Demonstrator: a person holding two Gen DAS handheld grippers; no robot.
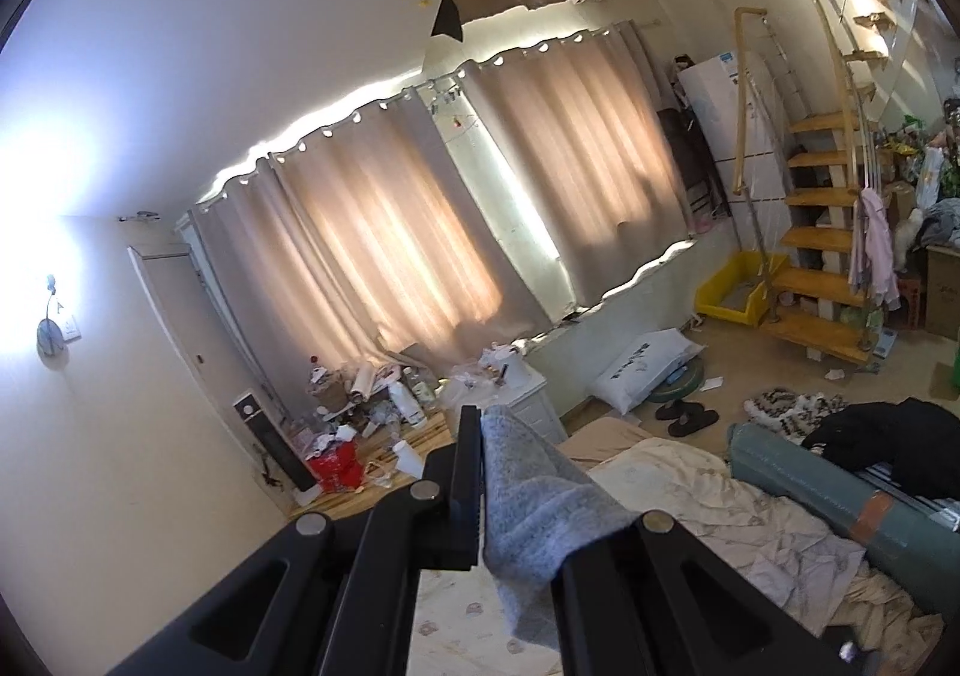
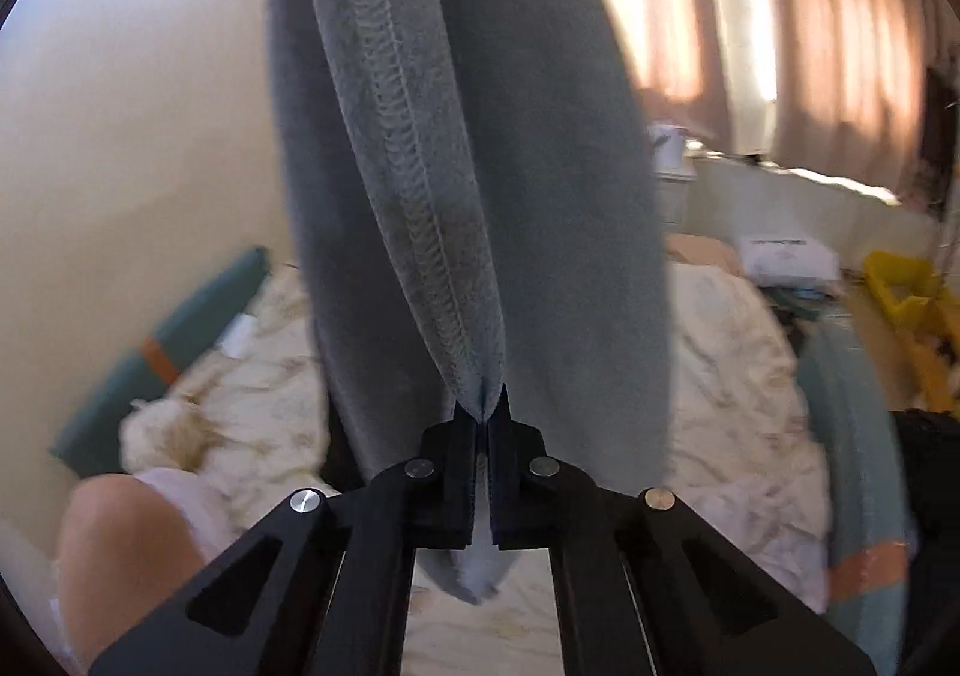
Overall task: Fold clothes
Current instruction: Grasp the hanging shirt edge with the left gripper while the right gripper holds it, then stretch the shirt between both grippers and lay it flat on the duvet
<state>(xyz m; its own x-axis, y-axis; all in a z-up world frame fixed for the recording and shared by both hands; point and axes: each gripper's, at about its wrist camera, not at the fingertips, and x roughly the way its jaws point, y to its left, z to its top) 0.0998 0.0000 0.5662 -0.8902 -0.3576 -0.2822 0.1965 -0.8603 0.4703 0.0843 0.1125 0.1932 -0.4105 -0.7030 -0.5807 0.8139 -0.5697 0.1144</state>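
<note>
**Cloth blocking the middle, open air over the bed**

In the right wrist view the hanging grey garment (image 2: 480, 165) is filling the path from 12 o'clock down to the right gripper (image 2: 482, 418), whose jaws are pinching its seam. Open bedding (image 2: 738, 352) is lying free at 3 o'clock; a rolled green mat (image 2: 162, 346) is lying at 9 o'clock against the wall, and a bare knee (image 2: 120, 550) is crowding 8 o'clock.

In the left wrist view the left gripper (image 1: 483, 436) is clamping a grey fold that is covering its right finger. Air toward the curtains (image 1: 372, 256) at 12 o'clock is staying open. The mat and a black garment (image 1: 888, 436) are standing at 3 o'clock; floor clutter (image 1: 360, 424) is piling at 10 o'clock.
</note>
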